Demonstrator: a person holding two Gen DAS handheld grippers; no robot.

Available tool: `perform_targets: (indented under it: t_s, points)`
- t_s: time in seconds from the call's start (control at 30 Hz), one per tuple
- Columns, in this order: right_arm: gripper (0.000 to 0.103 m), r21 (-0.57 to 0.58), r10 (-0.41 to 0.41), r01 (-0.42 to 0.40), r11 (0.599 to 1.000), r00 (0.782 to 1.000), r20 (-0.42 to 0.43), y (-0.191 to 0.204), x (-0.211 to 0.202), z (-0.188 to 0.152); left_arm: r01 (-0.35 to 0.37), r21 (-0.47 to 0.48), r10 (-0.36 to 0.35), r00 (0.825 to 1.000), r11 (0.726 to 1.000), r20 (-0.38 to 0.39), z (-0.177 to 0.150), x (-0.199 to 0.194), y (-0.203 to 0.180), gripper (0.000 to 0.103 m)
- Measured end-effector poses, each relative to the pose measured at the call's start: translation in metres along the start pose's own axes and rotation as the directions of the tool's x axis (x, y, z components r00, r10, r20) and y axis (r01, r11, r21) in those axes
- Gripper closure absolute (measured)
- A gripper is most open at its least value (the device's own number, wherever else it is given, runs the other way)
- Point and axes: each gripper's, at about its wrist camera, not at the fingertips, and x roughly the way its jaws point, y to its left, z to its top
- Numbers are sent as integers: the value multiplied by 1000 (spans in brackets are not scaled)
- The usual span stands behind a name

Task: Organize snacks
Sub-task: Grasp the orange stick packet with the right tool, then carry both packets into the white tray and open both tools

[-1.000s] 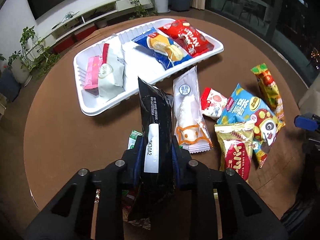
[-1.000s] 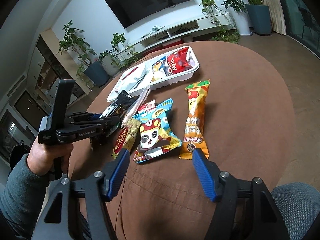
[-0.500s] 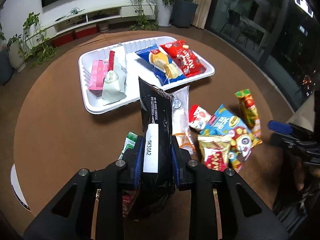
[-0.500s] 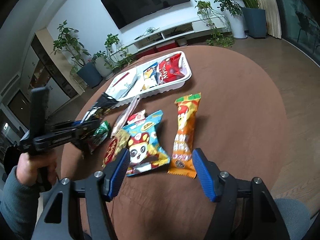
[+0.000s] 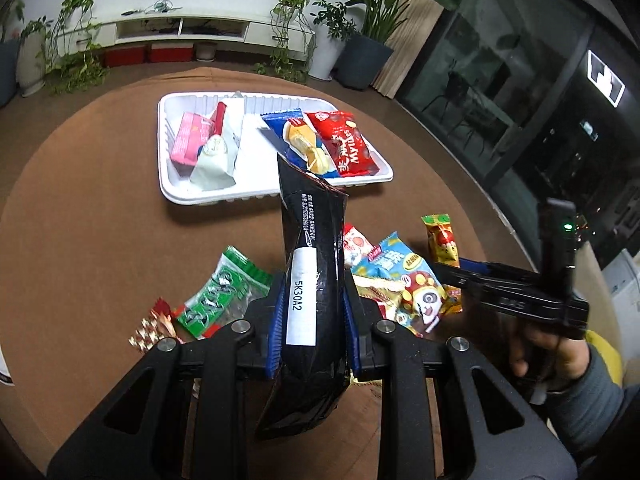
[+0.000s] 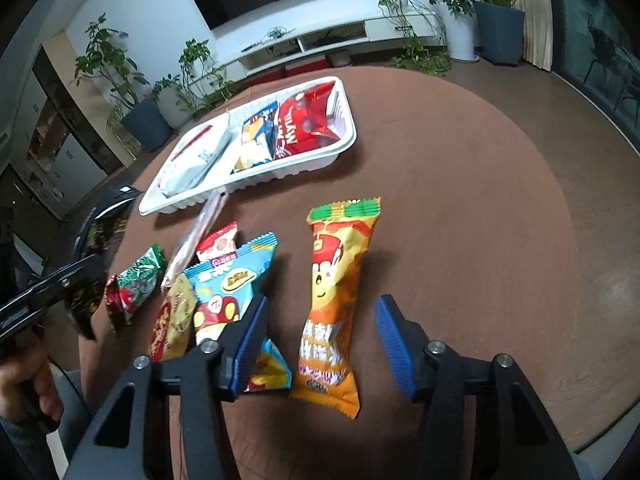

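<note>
My left gripper (image 5: 313, 322) is shut on a black snack packet (image 5: 314, 264) with a white label and holds it above the brown round table. A white tray (image 5: 168, 188) beyond it holds a pink packet (image 5: 188, 142), a white packet (image 5: 216, 154), a blue packet (image 5: 296, 136) and a red packet (image 5: 344, 142). My right gripper (image 6: 320, 344) is open and straddles the lower end of an orange snack bar (image 6: 338, 292), just above it. The black packet also shows in the right wrist view (image 6: 94, 248), at the far left.
Loose on the table (image 6: 460, 200): a green packet (image 5: 222, 292), a blue panda packet (image 6: 228, 288), a yellow-red packet (image 6: 174, 324), a small red-white packet (image 6: 218, 242) and a clear long packet (image 6: 196, 236). The tray (image 6: 344, 148) lies beyond them. Plants and a TV shelf stand behind.
My left gripper has lifted and pulled back with the black packet. My right gripper has moved forward and down over the orange snack bar.
</note>
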Motion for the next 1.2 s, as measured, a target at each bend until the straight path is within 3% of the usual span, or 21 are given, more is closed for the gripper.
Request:
perform_targets:
  t_s: [0.2,0.43,0.67,1.2]
  points:
    - [58,-48,-49,48,998,999,-15,4,9,-3,26,-27,-26,1000,999,-5,-12,4,-1,80]
    - [80,-62,-92,92,994,996,-5,4,10,-3,43,-47,-43,999,998,4,-17,3,-1,80]
    - [88,-53,-85,85,995,996,-2,2,9,-3,46,-65,-45,999,997,15,-21,-1,2,80]
    - [89,94,-17,10,996,997,77,-28,-19,13,49,-108,-43,997,993,57,-13,-15,16,80]
